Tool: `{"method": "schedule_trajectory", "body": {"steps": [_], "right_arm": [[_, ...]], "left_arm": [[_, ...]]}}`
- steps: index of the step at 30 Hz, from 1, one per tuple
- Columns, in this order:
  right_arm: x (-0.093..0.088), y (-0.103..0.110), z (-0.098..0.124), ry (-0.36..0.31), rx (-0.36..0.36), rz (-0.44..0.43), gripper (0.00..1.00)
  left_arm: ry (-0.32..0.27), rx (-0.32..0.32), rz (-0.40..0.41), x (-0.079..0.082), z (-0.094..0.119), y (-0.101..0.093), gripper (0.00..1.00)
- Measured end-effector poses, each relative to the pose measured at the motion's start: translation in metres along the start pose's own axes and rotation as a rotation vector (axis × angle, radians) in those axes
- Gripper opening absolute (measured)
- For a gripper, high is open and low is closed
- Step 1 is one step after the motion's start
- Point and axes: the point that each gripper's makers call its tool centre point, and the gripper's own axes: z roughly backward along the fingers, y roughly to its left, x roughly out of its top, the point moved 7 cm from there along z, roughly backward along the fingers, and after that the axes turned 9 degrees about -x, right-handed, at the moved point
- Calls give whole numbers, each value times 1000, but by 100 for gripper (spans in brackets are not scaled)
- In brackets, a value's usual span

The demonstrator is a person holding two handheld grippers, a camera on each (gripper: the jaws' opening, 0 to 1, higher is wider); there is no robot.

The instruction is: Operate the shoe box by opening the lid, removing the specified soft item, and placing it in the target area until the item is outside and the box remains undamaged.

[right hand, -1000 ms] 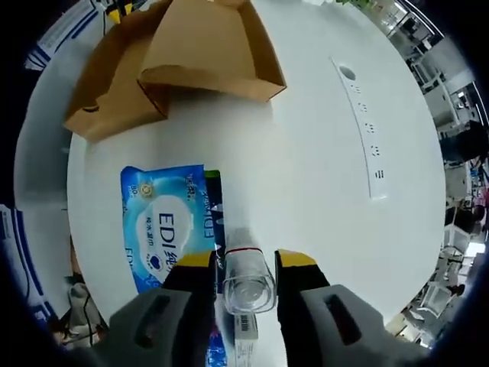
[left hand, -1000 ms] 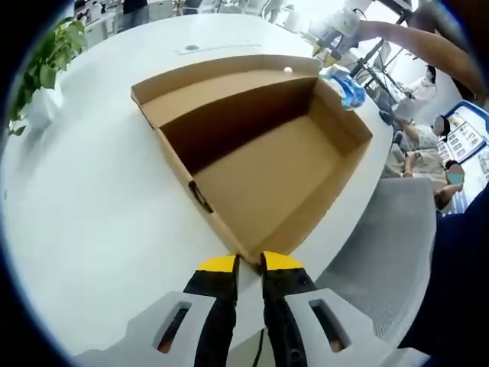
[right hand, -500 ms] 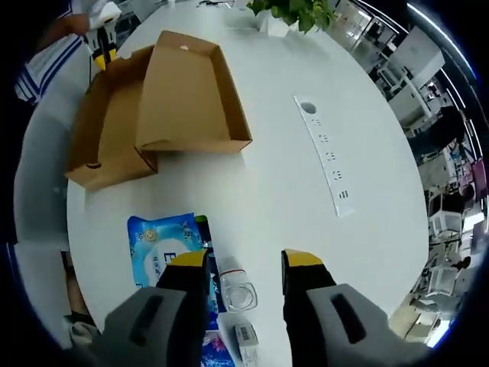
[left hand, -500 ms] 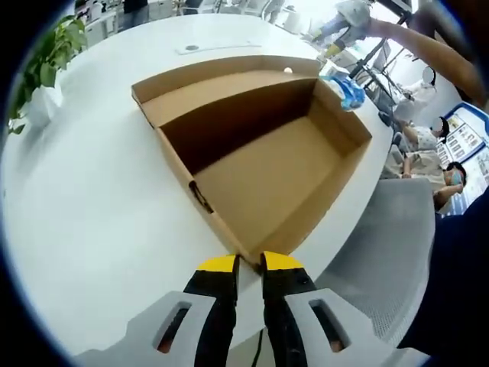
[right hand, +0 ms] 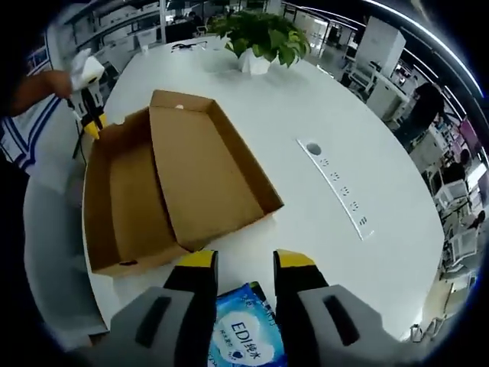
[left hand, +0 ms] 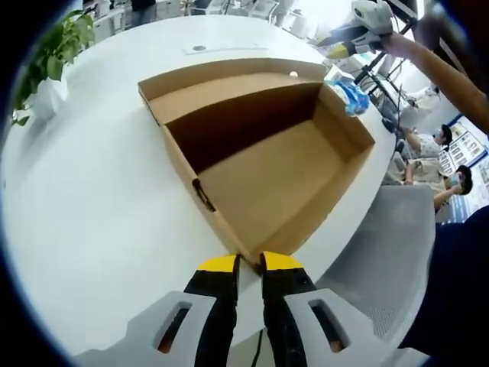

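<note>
**Wipes pack out on the table, box open and bare**

Since the blue wipes pack [right hand: 246, 340] is a soft film pouch, I judge it light, squashy and a little slick; a pinch on a short edge or sealed seam should hold better than the flat face; it lies on the white table [right hand: 351, 130] just beside the shoe box [right hand: 134, 202], between the jaws of the right gripper [right hand: 238, 261], which stand apart and grip nothing; its long axis seems to run toward the camera, print facing up; the left gripper [left hand: 250, 264] has its jaws nearly together at the box's near corner, though whether they pinch the cardboard I cannot tell; the lid [right hand: 210, 172] lies folded back.
</note>
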Motion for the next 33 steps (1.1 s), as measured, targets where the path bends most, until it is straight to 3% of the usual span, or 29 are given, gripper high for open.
{"method": "schedule_trajectory", "body": {"steps": [7, 13, 20, 22, 26, 27, 33], "right_arm": [[7, 13, 5, -18, -11, -73, 24], [12, 16, 5, -36, -37, -244, 23], [5, 17, -13, 34, -38, -609, 15], [5, 15, -19, 44, -46, -668, 14], [4, 11, -29, 71, -56, -715, 13], [4, 11, -32, 79, -49, -766, 13], [-1, 10, -44, 121, -46, -818, 11]], "left_arm": [[-6, 4, 12, -1, 0, 0, 8], [-9, 11, 13, -1, 0, 1, 8], [-22, 12, 22, -2, 0, 0, 8], [-25, 13, 21, -2, 0, 0, 8], [-33, 10, 32, -2, 0, 1, 8], [-35, 10, 34, -2, 0, 1, 8], [-49, 10, 40, -3, -1, 1, 7]]}}
